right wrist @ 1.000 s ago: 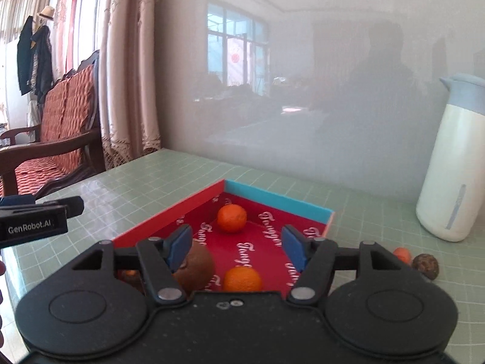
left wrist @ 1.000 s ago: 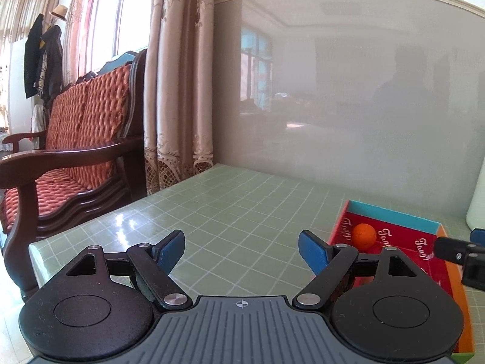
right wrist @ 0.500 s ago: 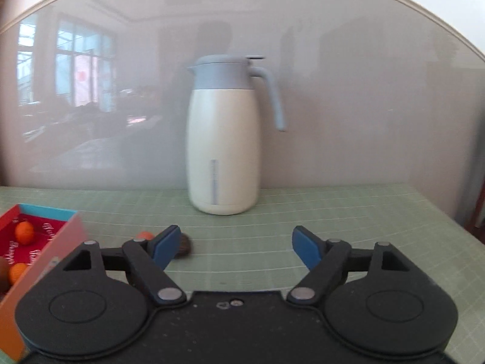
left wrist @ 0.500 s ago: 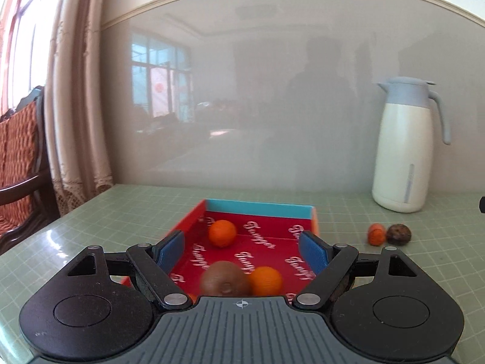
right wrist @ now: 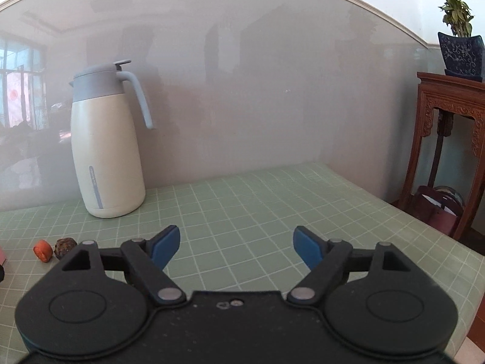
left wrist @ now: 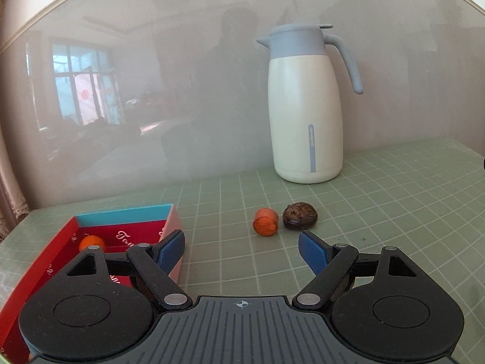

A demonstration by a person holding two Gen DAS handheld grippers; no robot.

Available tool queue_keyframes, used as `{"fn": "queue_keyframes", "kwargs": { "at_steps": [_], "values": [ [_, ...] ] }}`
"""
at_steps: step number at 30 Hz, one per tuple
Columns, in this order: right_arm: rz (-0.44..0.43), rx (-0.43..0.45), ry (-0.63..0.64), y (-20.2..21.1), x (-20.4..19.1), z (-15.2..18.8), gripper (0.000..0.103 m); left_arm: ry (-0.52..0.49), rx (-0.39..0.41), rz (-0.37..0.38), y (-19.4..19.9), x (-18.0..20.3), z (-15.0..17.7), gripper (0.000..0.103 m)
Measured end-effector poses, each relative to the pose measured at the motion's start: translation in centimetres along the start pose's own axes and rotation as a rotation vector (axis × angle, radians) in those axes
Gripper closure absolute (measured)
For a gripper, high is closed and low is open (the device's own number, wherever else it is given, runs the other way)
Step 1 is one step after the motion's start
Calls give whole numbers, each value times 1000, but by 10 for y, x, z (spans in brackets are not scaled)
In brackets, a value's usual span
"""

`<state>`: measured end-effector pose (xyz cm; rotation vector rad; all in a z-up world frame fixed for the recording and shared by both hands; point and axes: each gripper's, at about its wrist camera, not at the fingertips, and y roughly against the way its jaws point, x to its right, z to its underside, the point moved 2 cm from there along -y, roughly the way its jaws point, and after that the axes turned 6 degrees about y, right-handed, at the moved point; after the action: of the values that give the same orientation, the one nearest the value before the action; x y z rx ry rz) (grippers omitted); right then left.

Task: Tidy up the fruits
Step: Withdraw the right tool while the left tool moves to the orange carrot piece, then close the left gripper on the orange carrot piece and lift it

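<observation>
A small orange fruit (left wrist: 266,226) and a dark wrinkled fruit (left wrist: 300,216) lie side by side on the green grid table, just beyond my left gripper (left wrist: 241,251), which stands open and empty. At the left a red box with a blue far wall (left wrist: 124,217) holds an orange fruit (left wrist: 91,242). My right gripper (right wrist: 235,247) is open with nothing between its fingers, over bare table. The same orange fruit (right wrist: 42,250) and dark fruit (right wrist: 65,246) appear at its far left.
A cream jug with a grey-blue lid and handle (left wrist: 306,106) stands at the back against the glossy wall. In the right wrist view the table's right edge (right wrist: 430,227) drops off beside a carved wooden stand (right wrist: 448,139) bearing a potted plant (right wrist: 460,51).
Both grippers swung to the right: the left one from the sofa side past the red box to the loose fruits, the right one off the box toward the jug. The right jaws opened wider.
</observation>
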<state>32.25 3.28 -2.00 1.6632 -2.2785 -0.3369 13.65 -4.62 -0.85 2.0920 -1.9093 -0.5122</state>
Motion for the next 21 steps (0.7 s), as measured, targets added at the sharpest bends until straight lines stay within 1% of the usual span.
{"fn": "queue_keyframes", "kwargs": {
  "at_steps": [6,14,16,17,18,21],
  "values": [
    [-16,8,14,1,-4,-2,21,-2,-48,5,-30,6,-4,21],
    [-48,16,12,2,-11,-6,21,-9,-71,6,-64,15,-16,22],
    [-50,18,16,2,-11,-6,21,-2,-82,9,-73,16,-19,26],
    [-51,19,18,2,-12,-6,21,1,-91,12,-77,17,-19,31],
    [-52,20,19,2,-11,-6,21,10,-102,16,-82,16,-20,34],
    [-52,21,22,2,-10,-6,21,23,-120,9,-92,15,-17,34]
  ]
}}
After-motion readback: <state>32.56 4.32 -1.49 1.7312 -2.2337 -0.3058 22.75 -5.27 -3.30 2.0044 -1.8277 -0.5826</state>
